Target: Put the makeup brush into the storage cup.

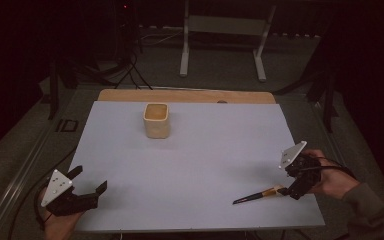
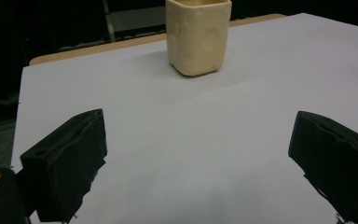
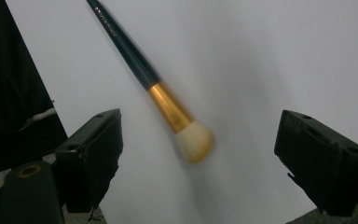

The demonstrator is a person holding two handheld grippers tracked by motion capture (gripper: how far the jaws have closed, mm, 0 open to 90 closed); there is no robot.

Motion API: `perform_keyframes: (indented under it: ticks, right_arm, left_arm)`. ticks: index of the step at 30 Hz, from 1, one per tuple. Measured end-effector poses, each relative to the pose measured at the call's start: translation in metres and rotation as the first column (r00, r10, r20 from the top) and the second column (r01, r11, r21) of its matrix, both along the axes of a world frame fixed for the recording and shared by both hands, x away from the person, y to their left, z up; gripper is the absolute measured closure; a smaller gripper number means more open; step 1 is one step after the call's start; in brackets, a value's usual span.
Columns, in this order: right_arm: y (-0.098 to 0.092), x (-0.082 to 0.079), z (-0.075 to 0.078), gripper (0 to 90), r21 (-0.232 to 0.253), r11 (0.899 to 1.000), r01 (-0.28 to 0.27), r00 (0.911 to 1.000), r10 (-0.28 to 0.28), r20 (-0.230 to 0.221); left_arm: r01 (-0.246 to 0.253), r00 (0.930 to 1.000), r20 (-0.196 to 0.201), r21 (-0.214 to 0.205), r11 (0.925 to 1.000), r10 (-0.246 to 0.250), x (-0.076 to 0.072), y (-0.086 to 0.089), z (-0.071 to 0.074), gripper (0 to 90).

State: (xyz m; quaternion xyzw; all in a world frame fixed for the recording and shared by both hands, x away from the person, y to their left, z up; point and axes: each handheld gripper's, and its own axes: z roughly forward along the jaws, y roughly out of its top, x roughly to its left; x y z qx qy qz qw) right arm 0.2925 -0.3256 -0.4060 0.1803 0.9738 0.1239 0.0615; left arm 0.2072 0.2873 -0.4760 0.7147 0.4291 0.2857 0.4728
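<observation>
Right tool [image 3: 198, 154] spread wide around brush [image 3: 168, 109] lying on worktop [image 1: 205, 165]; handle tip cut off, bristles blurred. Left tool [image 1: 87, 182] spread, holding nothing, cup [image 2: 198, 37] rim cropped.

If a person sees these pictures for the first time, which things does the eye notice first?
First, the cream cup, standing upright and alone at the far middle of the pale table. Next, the makeup brush, lying flat near the front right edge, its bristles toward the open right gripper. The left gripper, also open, holds nothing at the front left corner.
</observation>
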Motion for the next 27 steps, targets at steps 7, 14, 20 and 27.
perform_keyframes:
  ticks: [7,14,20,27]
  right_arm:
    - [0.001,0.001,-0.006,15.1,-0.008,1.000,-0.003,0.9999,0.003,-0.012]
    - [0.007,0.001,-0.014,15.8,-0.035,0.999,-0.023,0.9994,0.022,-0.028]
    - [0.011,0.001,-0.025,16.6,-0.046,0.998,-0.038,0.9985,0.036,-0.040]
    - [0.015,0.001,-0.035,18.6,-0.074,0.996,-0.058,0.9971,0.054,-0.055]
  left_arm:
    - [0.002,1.0000,-0.001,0.000,1.0000,-0.002,0.000,0.000,0.000,5.6]
    - [0.002,1.0000,-0.002,0.000,1.0000,-0.002,0.000,0.000,0.000,5.8]
    - [0.003,1.0000,-0.001,-0.003,1.0000,-0.003,0.000,0.000,0.000,5.8]
    - [0.003,1.0000,-0.001,-0.003,1.0000,-0.003,0.000,0.000,0.000,5.9]
